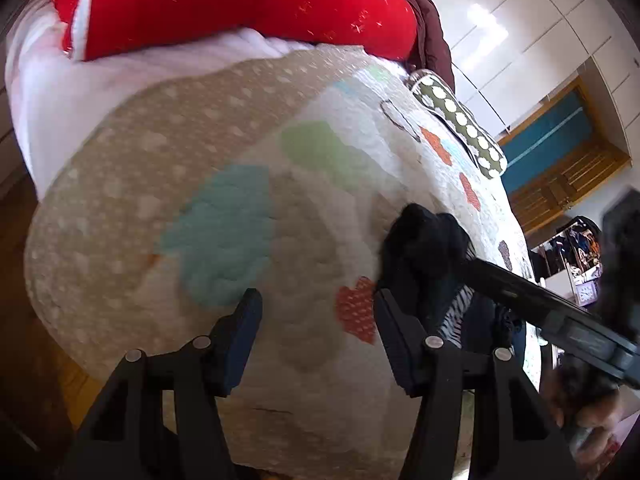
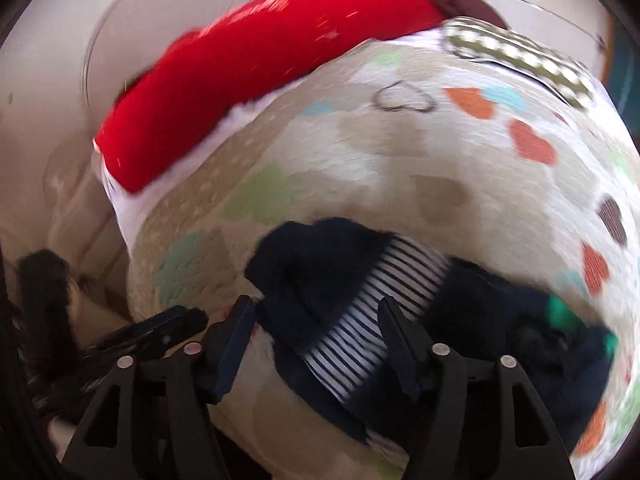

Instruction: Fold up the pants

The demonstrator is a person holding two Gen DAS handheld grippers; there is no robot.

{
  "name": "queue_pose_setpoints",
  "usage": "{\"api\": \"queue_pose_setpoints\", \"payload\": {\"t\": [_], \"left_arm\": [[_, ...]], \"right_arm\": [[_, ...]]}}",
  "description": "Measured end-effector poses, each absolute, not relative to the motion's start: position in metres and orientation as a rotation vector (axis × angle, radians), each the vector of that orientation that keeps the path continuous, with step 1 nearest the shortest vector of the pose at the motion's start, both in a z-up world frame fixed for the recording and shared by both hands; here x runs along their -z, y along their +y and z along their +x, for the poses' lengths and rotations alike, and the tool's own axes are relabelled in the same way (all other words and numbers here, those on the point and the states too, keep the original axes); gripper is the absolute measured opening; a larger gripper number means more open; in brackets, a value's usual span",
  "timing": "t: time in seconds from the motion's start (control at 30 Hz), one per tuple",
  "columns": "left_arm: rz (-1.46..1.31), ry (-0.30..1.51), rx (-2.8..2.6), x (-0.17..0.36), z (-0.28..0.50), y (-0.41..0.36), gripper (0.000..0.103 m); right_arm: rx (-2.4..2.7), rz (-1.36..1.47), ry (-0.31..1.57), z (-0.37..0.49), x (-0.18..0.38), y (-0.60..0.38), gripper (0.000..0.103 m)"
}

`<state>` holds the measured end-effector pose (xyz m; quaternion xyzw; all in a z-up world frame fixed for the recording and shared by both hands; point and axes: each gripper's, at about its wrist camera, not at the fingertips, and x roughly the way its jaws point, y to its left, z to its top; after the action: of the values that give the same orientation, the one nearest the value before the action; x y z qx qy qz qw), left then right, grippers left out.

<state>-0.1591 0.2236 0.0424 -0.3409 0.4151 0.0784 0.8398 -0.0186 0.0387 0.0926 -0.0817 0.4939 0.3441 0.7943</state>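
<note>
Dark navy pants (image 2: 320, 268) with a black-and-white striped lining lie bunched on a quilt with coloured hearts (image 2: 400, 152). My right gripper (image 2: 316, 316) is open, low over the near part of the pants, with the striped part between its fingers. My left gripper (image 1: 318, 308) is open over bare quilt (image 1: 240, 220); the pants (image 1: 424, 248) lie just beyond its right finger. The right gripper's body (image 1: 552, 312) shows at the right of the left wrist view. The left gripper (image 2: 160, 328) shows at the lower left of the right wrist view.
A red cushion (image 1: 240, 4) lies at the far end of the bed on white bedding. A green pillow with white dots (image 1: 460, 120) lies at the far right edge. White wardrobe doors (image 1: 540, 40) and a wooden frame (image 1: 568, 168) stand beyond the bed.
</note>
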Motion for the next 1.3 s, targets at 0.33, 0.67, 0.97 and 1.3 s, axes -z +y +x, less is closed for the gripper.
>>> {"api": "queue_pose_setpoints", "payload": {"t": [0.33, 0.67, 0.97, 1.3], "left_arm": [[-0.718, 0.883, -0.208, -0.038, -0.168, 0.236, 0.057], [-0.616, 0.932, -0.152, -0.043, -0.156, 0.19, 0.057], [-0.407, 0.933, -0.167, -0.068, -0.153, 0.14, 0.057], [-0.305, 0.961, -0.099, -0.078, -0.136, 0.092, 0.057]], "right_arm": [[-0.566, -0.503, 1.06, -0.004, -0.031, 0.116, 0.043], [-0.644, -0.207, 1.034, 0.009, -0.07, 0.053, 0.019], [-0.669, -0.014, 0.957, -0.008, -0.107, -0.022, 0.019], [-0.498, 0.194, 0.967, -0.013, -0.09, -0.155, 0.03]]}}
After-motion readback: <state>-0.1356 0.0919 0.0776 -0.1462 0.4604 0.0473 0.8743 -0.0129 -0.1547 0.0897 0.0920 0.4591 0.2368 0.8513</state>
